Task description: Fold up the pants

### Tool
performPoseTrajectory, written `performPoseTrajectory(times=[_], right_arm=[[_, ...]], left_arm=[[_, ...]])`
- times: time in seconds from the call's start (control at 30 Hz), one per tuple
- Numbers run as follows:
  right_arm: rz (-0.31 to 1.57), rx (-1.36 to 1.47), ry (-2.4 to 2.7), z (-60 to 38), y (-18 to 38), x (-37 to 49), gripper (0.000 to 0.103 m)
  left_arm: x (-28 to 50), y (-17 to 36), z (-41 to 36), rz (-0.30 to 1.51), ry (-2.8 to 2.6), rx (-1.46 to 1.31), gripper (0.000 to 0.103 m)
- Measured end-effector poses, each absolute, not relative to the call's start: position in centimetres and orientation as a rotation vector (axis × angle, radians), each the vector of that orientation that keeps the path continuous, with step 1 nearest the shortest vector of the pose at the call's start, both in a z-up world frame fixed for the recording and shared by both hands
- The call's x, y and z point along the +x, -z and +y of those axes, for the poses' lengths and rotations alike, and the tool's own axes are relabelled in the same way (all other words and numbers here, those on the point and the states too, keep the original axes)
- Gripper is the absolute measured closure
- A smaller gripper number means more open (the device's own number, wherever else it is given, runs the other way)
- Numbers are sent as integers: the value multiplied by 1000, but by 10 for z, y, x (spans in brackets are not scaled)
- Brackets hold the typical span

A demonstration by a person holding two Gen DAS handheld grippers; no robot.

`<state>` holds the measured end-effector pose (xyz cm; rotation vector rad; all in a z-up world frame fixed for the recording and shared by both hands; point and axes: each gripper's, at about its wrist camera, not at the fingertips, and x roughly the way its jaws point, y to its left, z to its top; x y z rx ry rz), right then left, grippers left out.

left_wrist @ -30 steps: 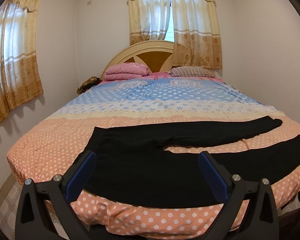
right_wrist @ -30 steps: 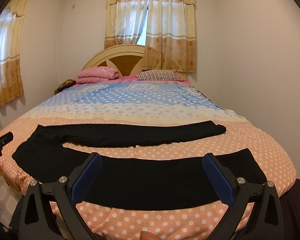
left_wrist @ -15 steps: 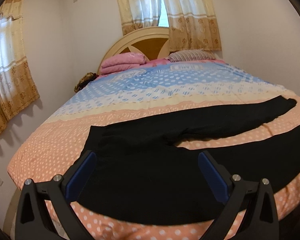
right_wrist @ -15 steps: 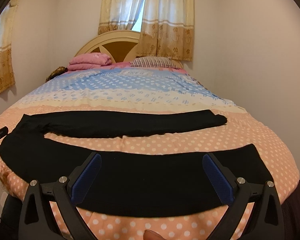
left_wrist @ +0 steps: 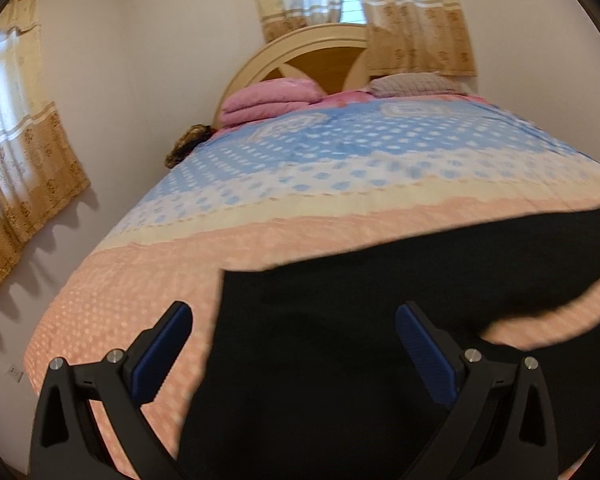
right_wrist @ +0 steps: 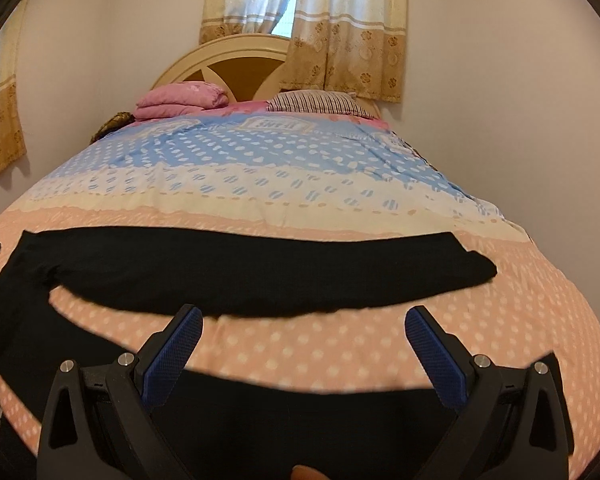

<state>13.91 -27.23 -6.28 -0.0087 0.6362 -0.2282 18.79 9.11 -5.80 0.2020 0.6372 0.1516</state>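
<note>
The black pants (right_wrist: 148,276) lie flat and unfolded across the foot of the bed (right_wrist: 340,336), legs apart, while the left gripper (left_wrist: 292,356) and right gripper (right_wrist: 302,350) hover spread and empty, so all folding remains.

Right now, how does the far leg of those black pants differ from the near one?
The far leg lies whole in the right wrist view, cuff included; the near leg runs under the right gripper and is partly hidden. The far leg sits further up the bedspread, the near one by its edge. Both are black, flat, and apart from each other.
</note>
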Motion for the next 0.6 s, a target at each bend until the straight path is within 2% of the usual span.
performPoseTrajectory(times=[0.13,0.2,0.27,0.33,0.4,0.6], right_arm=[[646,-12,248,-288,65,156,1],[661,4,253,-297,68,162,1],[672,24,249,-305,72,167,5],[695,39,243,-312,78,171,19],[728,58,231,-319,84,175,26],[760,67,250,-336,91,178,27]], left_arm=[[222,69,129,697,-186,163,0],[238,79,148,746,-197,143,3],[250,89,157,797,-186,126,18],[264,101,169,854,-175,81,27],[273,110,178,892,-168,39,34],[298,129,187,959,-115,-28,47]])
